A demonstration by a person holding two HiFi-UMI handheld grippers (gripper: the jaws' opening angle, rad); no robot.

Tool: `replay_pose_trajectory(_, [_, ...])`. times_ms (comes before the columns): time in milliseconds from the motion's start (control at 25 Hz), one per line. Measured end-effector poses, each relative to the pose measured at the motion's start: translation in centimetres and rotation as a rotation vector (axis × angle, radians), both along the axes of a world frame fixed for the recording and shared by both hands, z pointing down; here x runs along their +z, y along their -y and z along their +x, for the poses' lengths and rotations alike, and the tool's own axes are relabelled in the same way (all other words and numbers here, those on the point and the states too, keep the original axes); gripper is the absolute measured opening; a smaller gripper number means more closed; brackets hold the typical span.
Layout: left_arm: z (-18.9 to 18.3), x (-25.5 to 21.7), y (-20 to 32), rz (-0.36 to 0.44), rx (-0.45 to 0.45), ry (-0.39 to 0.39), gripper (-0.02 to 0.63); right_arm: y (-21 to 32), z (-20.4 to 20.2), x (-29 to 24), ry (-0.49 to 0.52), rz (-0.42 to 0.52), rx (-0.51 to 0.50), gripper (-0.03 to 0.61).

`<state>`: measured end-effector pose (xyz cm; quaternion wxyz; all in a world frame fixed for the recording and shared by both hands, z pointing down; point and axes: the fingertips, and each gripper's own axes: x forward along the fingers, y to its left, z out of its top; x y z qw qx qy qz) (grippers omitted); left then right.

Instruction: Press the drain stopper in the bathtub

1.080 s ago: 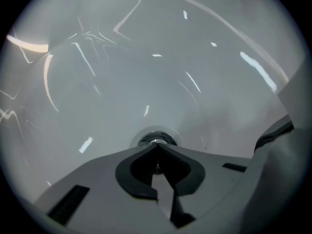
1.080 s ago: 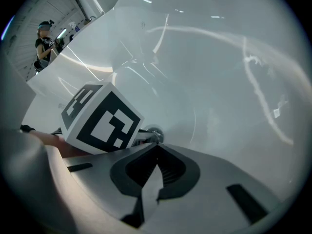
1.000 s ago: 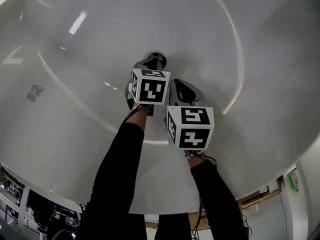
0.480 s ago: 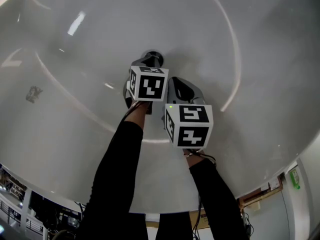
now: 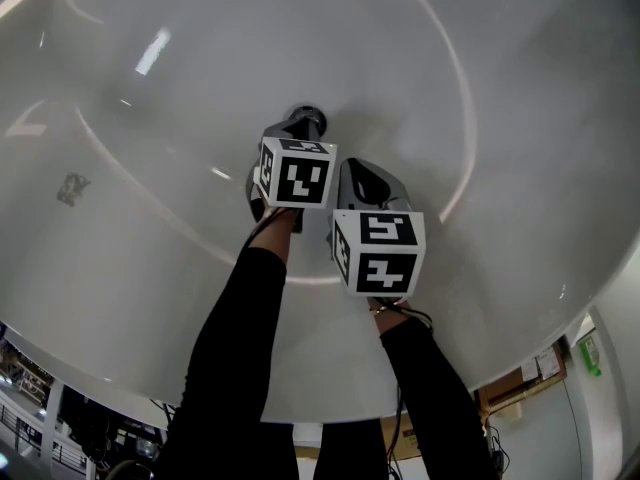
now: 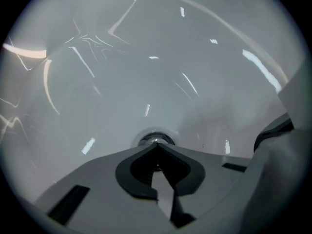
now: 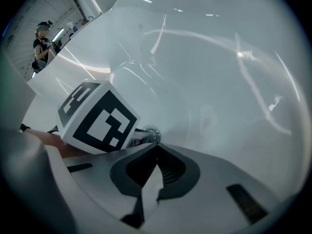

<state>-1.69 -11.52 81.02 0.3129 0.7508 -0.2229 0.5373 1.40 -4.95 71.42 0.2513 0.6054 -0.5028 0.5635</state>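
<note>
A chrome drain stopper [image 5: 308, 119] sits at the bottom of the white bathtub [image 5: 520, 88]. My left gripper [image 5: 300, 131] is shut, and its tips rest at the stopper's near edge. In the left gripper view the shut jaws meet at the left gripper's [image 6: 156, 145] tip, with the stopper [image 6: 155, 139] just beyond. My right gripper [image 5: 357, 168] hangs shut to the right of and slightly behind the left, holding nothing. From the right gripper [image 7: 157, 146] view, the left gripper's marker cube [image 7: 97, 116] hides most of the stopper [image 7: 151, 134].
Black sleeves [image 5: 235, 348] reach down over the tub's near rim. A small grey mark [image 5: 70, 186] shows on the tub's left wall. Past the rim at lower right stand boards [image 5: 520, 388] and a green item [image 5: 586, 358]. A person [image 7: 41, 38] stands far off.
</note>
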Motion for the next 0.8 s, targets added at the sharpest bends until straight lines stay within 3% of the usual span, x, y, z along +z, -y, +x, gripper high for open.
replay_pose_trajectory(360, [-0.5,-0.9,0.2,-0.011,-0.033,-0.063,0.006,0.1,0.5,-0.8,-0.022,0.002,0.001,0.002])
replay_pose_trajectory(800, [0.0,-6.6,1.1,0.034,-0.019,-0.146,0.006,1.6,0.5,-3.9,-0.030,0.035,0.017,0.002])
